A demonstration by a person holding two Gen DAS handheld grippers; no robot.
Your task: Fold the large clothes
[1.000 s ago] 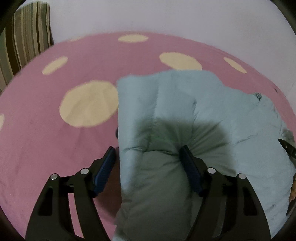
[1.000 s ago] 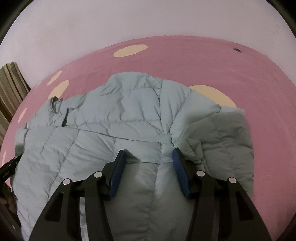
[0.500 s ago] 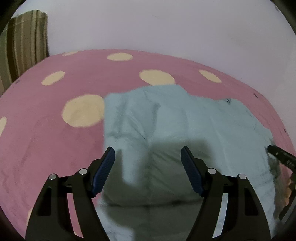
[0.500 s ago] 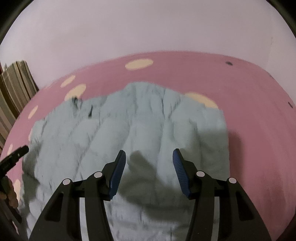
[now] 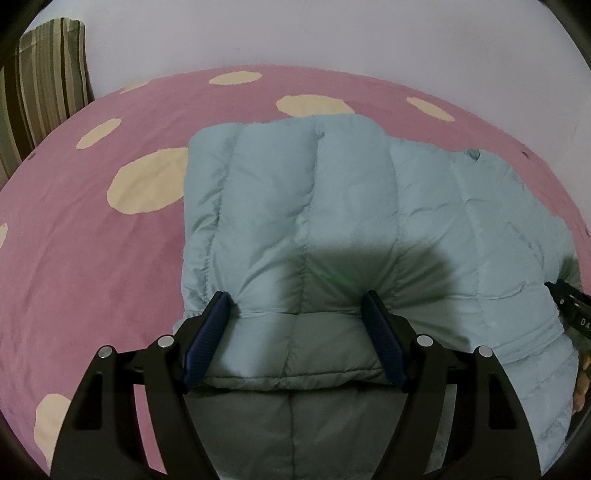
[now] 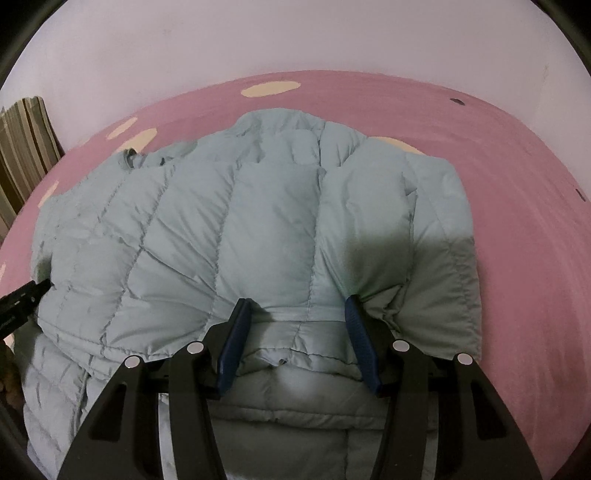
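Observation:
A light blue quilted puffer jacket [image 5: 332, 206] lies on a pink bedspread with cream spots [image 5: 92, 240], its upper layer folded over onto the lower part. My left gripper [image 5: 297, 317] is open, its blue pads straddling the folded edge near the jacket's left side. My right gripper [image 6: 297, 325] is open too, straddling the folded edge [image 6: 295, 343] near the jacket's right side [image 6: 436, 229]. Neither gripper pinches any fabric. The right gripper's tip shows at the right edge of the left wrist view [image 5: 569, 302].
A plain pale wall [image 5: 332, 33] runs behind the bed. A striped curtain or cushion [image 5: 40, 81] stands at the far left, also in the right wrist view [image 6: 22, 147]. Bare pink bedspread [image 6: 535, 221] lies right of the jacket.
Both grippers have lowered back onto the jacket's folded edge after lifting away. The jacket's top layer now lies flat and folded over. Both jaws stay open.

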